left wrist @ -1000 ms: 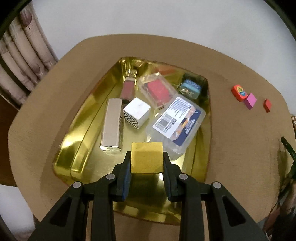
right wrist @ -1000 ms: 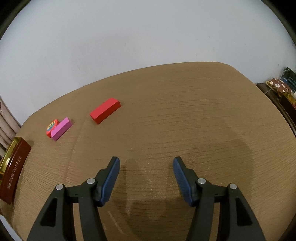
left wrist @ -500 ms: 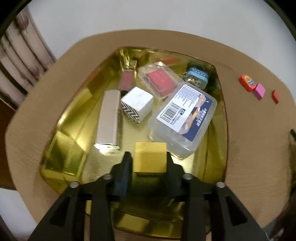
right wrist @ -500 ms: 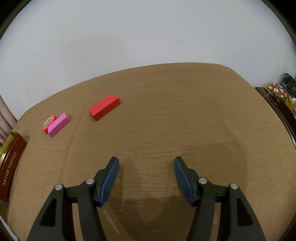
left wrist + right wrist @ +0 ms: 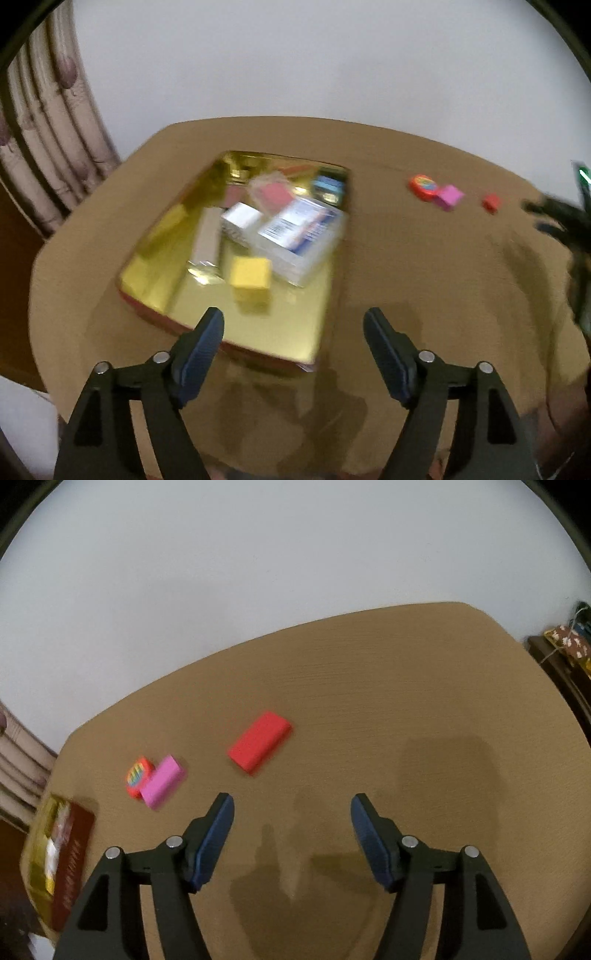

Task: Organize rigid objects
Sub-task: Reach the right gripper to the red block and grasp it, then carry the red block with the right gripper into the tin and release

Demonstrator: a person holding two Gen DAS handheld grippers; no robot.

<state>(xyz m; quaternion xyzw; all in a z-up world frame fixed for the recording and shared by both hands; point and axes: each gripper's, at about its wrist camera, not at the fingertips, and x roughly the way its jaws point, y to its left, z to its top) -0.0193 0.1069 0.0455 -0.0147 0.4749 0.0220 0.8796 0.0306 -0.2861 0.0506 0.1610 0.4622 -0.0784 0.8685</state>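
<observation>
Both tongs apart, empty: left tongs (image 5: pixel 293 325), right tongs (image 5: pixel 291 810). Red block (image 5: pixel 259 744) lies flat on worktop (image 5: pixel 406 701), ahead-left of right tongs. Likely light, stiff, smooth; pinch across its short sides.

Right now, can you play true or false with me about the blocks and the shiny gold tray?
1. The yellow cube sits inside the shiny gold tray. True.
2. The left hand-held gripper is squeezing the yellow cube. False: its jaws are wide open with nothing between them.
3. The flat red rectangular block lies on the brown table, outside the tray. True.
4. The pink rectangular block is far from the round orange toy. False: they lie right beside each other.
5. The right hand-held gripper holds the red block. False: it is open and empty, with the block lying beyond its fingertips.
</observation>
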